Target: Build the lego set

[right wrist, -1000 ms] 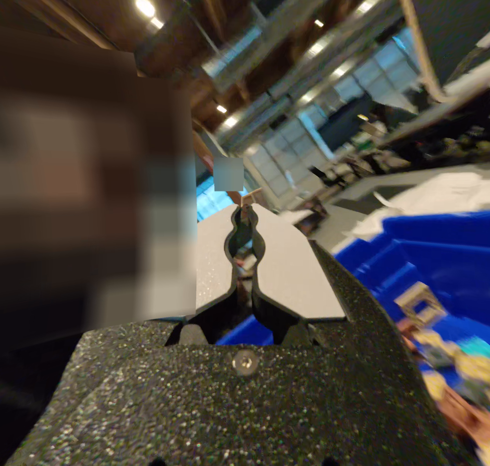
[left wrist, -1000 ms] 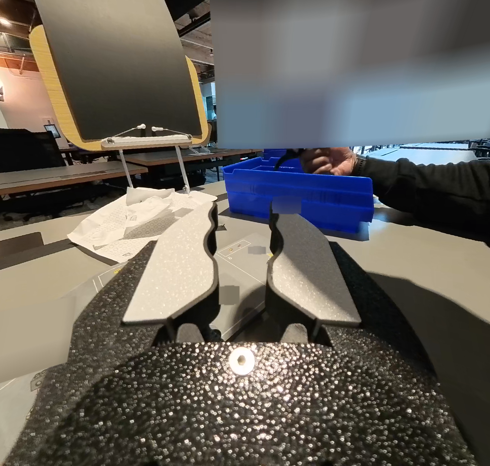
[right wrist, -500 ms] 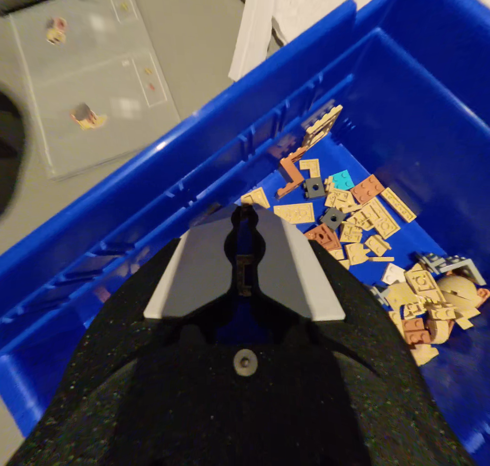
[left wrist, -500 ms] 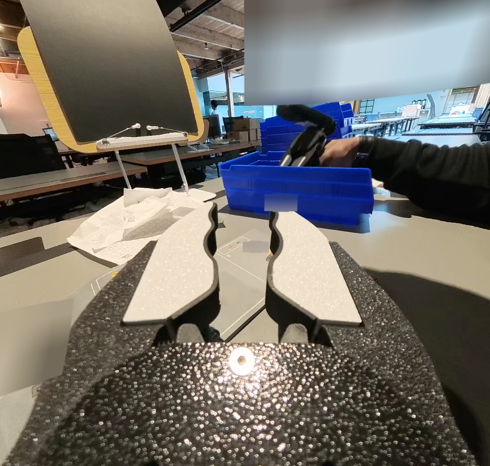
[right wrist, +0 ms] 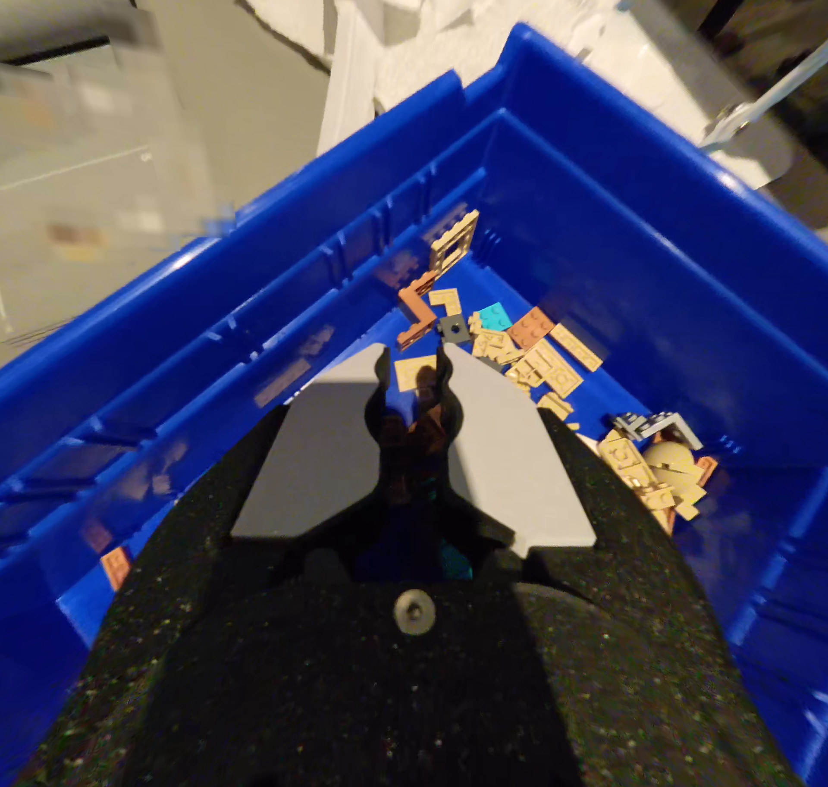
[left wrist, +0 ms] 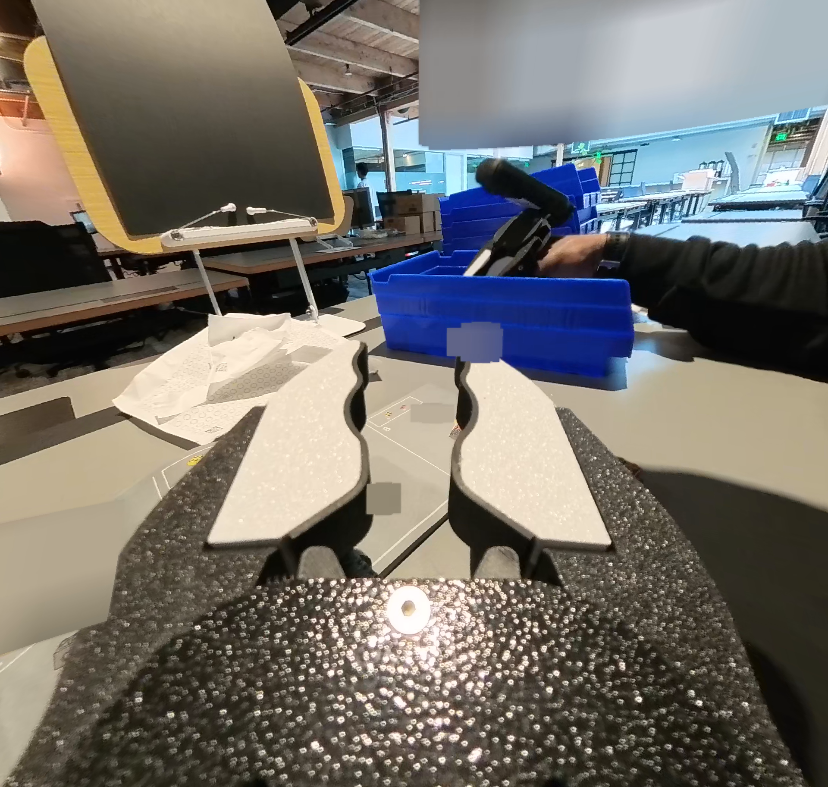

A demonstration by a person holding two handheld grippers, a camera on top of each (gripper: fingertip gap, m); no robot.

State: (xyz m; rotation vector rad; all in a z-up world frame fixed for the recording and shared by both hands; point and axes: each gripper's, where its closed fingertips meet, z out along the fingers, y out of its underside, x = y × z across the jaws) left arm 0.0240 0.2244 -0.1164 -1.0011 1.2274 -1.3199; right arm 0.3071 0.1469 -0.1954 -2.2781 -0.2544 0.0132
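Note:
My right gripper (right wrist: 413,352) points down into the blue bin (right wrist: 582,210), its jaws a little apart over loose Lego pieces. A tan plate (right wrist: 410,371) lies just past its fingertips. Close by are a brown L-shaped piece (right wrist: 416,313), a dark grey piece (right wrist: 454,331), a teal plate (right wrist: 495,317), an orange plate (right wrist: 533,326) and a tan frame (right wrist: 452,245). Dark brown shapes show in the shadowed gap; I cannot tell if they are held. My left gripper (left wrist: 410,358) is open and empty, low over the table. From there the right gripper (left wrist: 506,259) shows in the bin (left wrist: 560,313).
A grey instruction sheet (left wrist: 403,452) lies on the table under my left gripper. Crumpled white paper bags (left wrist: 233,371) lie to the left of the bin. A dark board on a wire stand (left wrist: 179,93) stands behind them. More tan pieces (right wrist: 649,474) are heaped at the bin's right. One gripper's finger ends stand about 30 cm off the other's. The dark grey piece (right wrist: 454,331) lies some 5 cm from my right tips, 35 cm from my left tips.
My right gripper swung from pointing up at the room down into the bin, then moved closer to the pieces, and its jaws went from shut to parted. My left gripper barely moved.

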